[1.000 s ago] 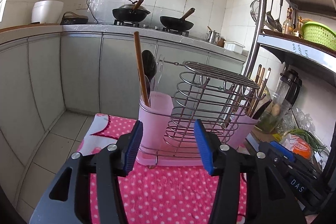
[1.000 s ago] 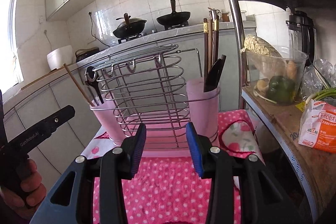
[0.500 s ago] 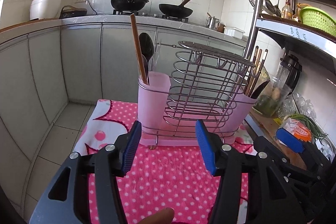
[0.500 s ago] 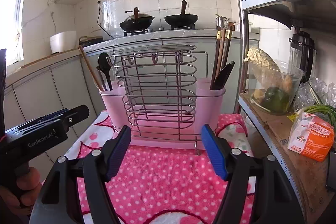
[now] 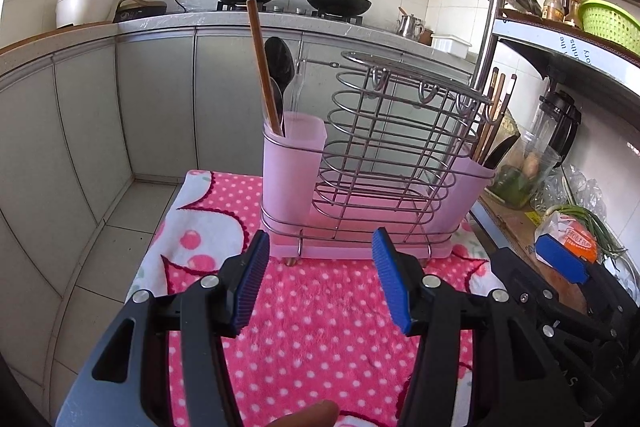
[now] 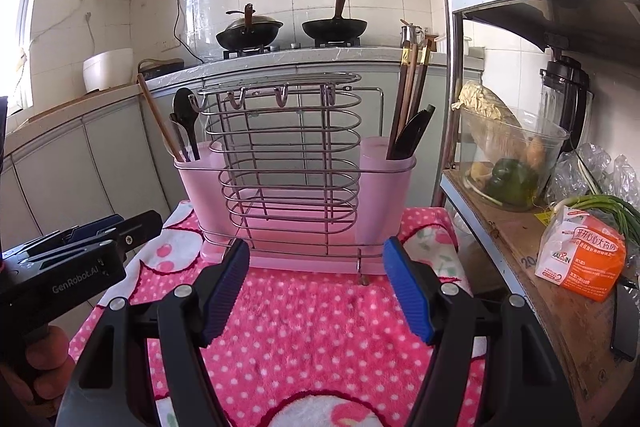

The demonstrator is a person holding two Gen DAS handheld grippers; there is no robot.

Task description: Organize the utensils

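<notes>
Left gripper (image 5: 318,279) and right gripper (image 6: 314,287): jaws spread, ribbed blue pads empty, both above the fleecy pink polka-dot towel (image 6: 312,323). Beyond stands the wire utensil rack (image 6: 294,163) — frosted pink plastic cups at each end. Chopsticks (image 6: 412,91) and black spoon (image 6: 185,115) already stand inside; no loose utensils visible, so the task appears near complete.

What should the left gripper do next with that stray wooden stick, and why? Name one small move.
Probably ease the open, empty left gripper forward and up toward the lone chopstick in the left pink cup. It leans there among the spoons, while the other chopsticks stand together in the right pink cup. The right gripper is also open and empty, back over the pink towel.
</notes>
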